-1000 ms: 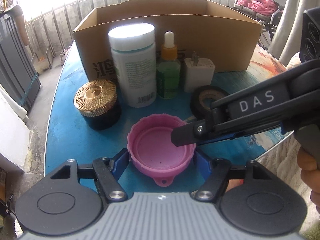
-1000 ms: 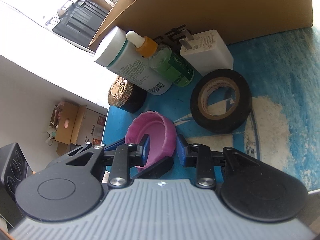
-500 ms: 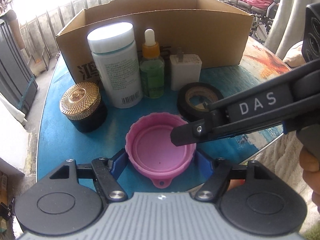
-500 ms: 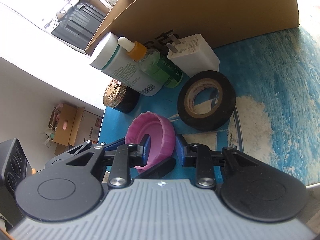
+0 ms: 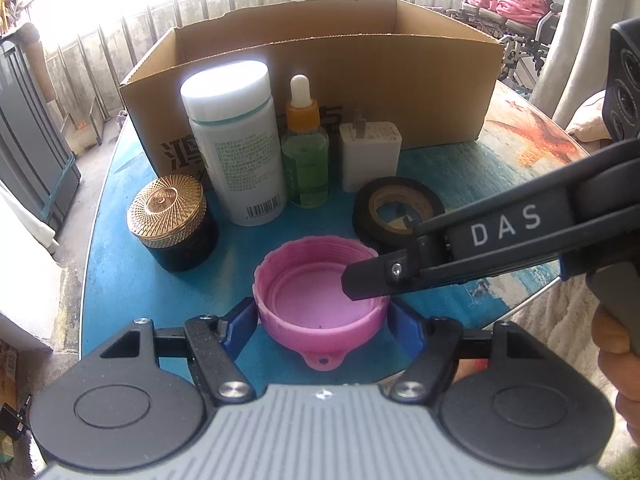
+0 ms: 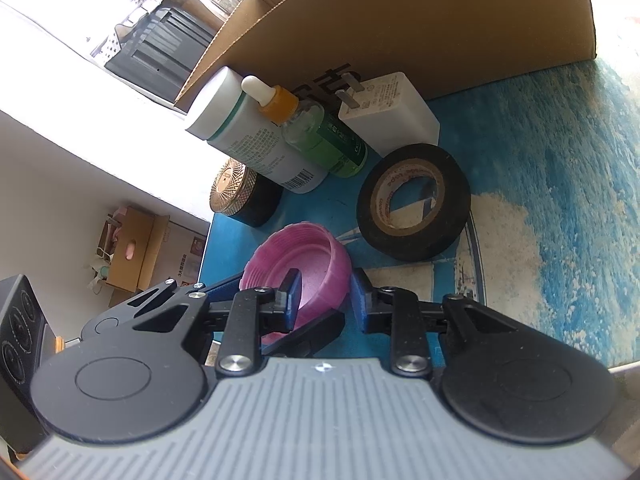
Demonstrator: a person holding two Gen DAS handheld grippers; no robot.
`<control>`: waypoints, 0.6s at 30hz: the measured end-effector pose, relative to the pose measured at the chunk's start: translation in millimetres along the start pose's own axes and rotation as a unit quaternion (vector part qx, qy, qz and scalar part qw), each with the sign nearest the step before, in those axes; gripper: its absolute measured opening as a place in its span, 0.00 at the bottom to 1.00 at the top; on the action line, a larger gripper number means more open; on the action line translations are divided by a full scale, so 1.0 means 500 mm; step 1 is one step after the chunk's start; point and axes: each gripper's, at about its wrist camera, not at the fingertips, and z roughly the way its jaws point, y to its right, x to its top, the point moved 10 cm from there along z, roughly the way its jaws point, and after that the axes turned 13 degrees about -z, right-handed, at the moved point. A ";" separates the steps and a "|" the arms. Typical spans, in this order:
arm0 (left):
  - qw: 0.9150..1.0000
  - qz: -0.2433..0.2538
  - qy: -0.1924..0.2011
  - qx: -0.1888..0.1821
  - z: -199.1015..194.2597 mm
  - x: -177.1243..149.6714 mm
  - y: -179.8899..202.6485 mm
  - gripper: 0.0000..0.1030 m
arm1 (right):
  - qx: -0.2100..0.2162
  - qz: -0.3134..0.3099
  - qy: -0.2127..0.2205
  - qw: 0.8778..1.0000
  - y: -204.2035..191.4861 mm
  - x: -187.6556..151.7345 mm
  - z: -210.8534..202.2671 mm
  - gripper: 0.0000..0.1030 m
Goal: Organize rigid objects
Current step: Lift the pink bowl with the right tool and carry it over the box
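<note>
A pink screw cap (image 5: 316, 304), open side up, sits between the blue pads of my left gripper (image 5: 324, 316), which press on its two sides just over the blue table (image 5: 120, 280). My right gripper (image 6: 326, 292) comes in from the right and straddles the cap's wall (image 6: 340, 268). One finger (image 6: 294, 292) is inside the cap, the other outside, and a gap shows beside the inner pad. In the left wrist view that inner finger (image 5: 372, 280) lies over the cap's rim.
Behind the cap stand a gold-lidded black jar (image 5: 168, 208), a white bottle (image 5: 236, 148), a green dropper bottle (image 5: 305, 160), a white charger (image 5: 370, 156) and a black tape roll (image 5: 368, 216). An open cardboard box (image 5: 320, 60) sits behind them. The table's edge (image 5: 520, 308) runs at the right.
The box and the row of items have slid slightly left and back in the left wrist view. The pink cap has kept its place between both grippers' fingers.
</note>
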 end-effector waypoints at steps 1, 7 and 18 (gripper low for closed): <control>1.000 0.000 0.001 0.000 -0.001 0.000 0.000 0.70 | 0.000 -0.001 0.001 1.000 -0.001 0.001 -0.002 0.25; 1.000 0.003 0.009 0.000 -0.006 0.003 0.005 0.70 | -0.002 -0.006 0.008 1.000 -0.007 0.002 -0.018 0.25; 1.000 0.003 0.024 0.002 -0.030 0.004 0.003 0.70 | -0.003 -0.022 0.017 1.000 -0.025 0.005 -0.043 0.25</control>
